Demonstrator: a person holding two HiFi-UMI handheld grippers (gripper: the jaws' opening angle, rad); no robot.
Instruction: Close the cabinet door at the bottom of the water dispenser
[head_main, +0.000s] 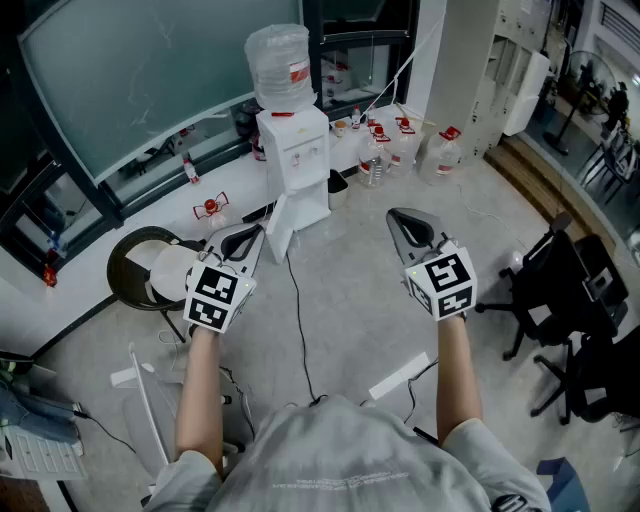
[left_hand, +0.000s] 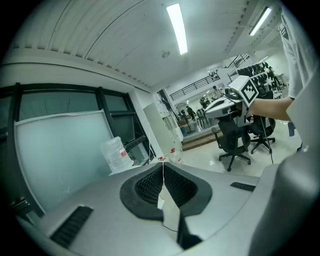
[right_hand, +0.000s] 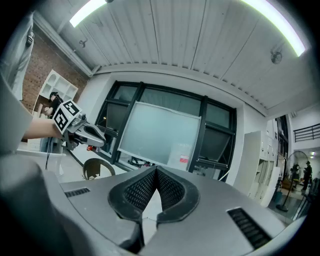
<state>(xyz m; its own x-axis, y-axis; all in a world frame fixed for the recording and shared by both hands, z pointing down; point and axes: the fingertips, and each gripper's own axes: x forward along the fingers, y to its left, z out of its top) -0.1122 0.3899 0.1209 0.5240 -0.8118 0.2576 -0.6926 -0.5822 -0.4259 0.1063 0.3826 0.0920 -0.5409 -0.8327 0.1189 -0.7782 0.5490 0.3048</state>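
Observation:
A white water dispenser (head_main: 297, 160) with a clear bottle (head_main: 279, 64) on top stands on the floor by the window. Its bottom cabinet door (head_main: 278, 230) hangs open, swung out toward the left front. My left gripper (head_main: 257, 237) is shut and empty, its tip close beside the open door; I cannot tell if it touches. My right gripper (head_main: 399, 218) is also shut and empty, apart from the dispenser on its right. In the left gripper view the jaws (left_hand: 162, 165) meet below the bottle (left_hand: 116, 153). The right gripper view shows closed jaws (right_hand: 156, 170) and the left gripper (right_hand: 93, 134).
A round black stool (head_main: 138, 266) stands left of my left gripper. Several water jugs (head_main: 402, 146) line the wall right of the dispenser. A black cable (head_main: 299, 318) runs across the floor between my arms. Black office chairs (head_main: 566, 290) are at the right.

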